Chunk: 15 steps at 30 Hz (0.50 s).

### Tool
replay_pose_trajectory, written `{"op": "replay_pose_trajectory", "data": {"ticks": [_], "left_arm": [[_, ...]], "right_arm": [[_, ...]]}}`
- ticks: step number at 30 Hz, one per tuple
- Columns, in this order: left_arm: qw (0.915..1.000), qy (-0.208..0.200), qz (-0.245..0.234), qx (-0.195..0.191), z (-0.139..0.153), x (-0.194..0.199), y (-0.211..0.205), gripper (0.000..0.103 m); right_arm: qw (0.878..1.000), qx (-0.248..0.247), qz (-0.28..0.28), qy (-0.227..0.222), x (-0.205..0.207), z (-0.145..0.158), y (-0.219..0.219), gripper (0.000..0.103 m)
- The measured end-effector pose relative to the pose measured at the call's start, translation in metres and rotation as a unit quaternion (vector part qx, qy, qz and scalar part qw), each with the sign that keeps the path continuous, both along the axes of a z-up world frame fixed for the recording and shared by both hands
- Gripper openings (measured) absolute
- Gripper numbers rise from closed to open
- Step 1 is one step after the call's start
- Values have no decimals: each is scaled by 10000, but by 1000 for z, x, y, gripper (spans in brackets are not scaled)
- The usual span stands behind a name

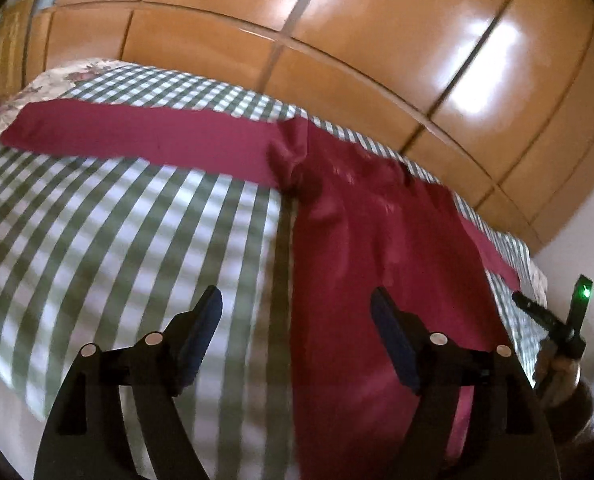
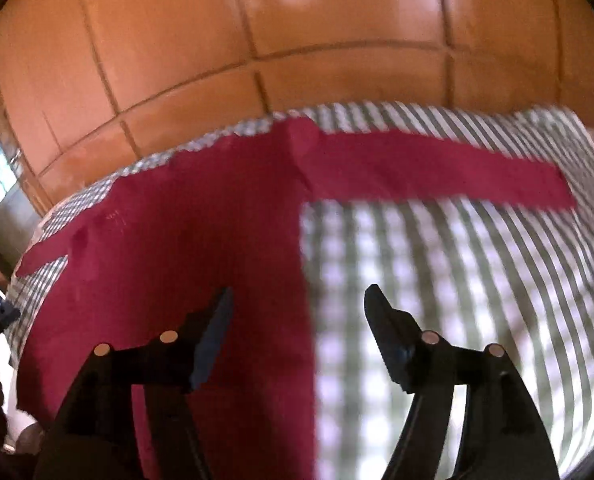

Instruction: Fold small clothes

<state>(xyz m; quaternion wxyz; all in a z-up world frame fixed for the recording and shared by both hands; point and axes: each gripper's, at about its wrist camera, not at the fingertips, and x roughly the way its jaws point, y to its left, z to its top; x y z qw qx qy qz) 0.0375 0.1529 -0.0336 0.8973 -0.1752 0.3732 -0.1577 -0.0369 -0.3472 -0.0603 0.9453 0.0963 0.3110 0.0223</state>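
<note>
Crimson long-sleeved cloth garment (image 1: 377, 248), spread flat on the green-and-white checked bed cover (image 1: 117, 240), with its body running toward you and one sleeve stretched out sideways across the checks. Your left gripper (image 1: 295, 320) hangs above the near edge of the bed, jaws spread apart and gripping nothing; its right finger (image 1: 393, 340) is over the red body, its left finger (image 1: 203, 328) over bare checked cover. Your right gripper (image 2: 297, 320) is likewise released and empty, its left finger (image 2: 213, 340) above the red cloth and its right finger (image 2: 389, 340) above the checks, so that the straight side edge of the garment runs between the two fingers. Neither pair of pads touches the fabric. In the left wrist view, your right gripper appears at the far right edge, with a small green light (image 1: 585, 291) glowing on it. Behind the bed stands a glossy orange-brown wooden wardrobe (image 1: 377, 32) with panelled doors. Floral-patterned bedding (image 1: 53, 80) shows at the far left corner of the bed. Both views are blurred
</note>
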Motion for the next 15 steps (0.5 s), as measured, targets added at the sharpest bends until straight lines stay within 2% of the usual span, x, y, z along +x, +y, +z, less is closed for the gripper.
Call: {"op": "replay_pose_trajectory", "data": {"ticks": [3,6,10,12,15], "left_arm": [[9998,-51,74,-181,5,28,-16,76],[9997,-60,157,-164,8,54,-42,76],[9995,-113,275,141,2,90,-79,76],[9984,-139,297,450,-8,110,-94,76],[9903,-126,540,1271,-26,133,-105,76]], "right_arm": [[9991,-411,81,-107,29,6,28,40],[9987,-510,-54,2,76,5,40,34],[9970,-644,-401,183,126,-6,36,33],[9967,-536,-528,288,146,-12,31,32],[9931,-688,-801,508,169,-26,24,25]]}}
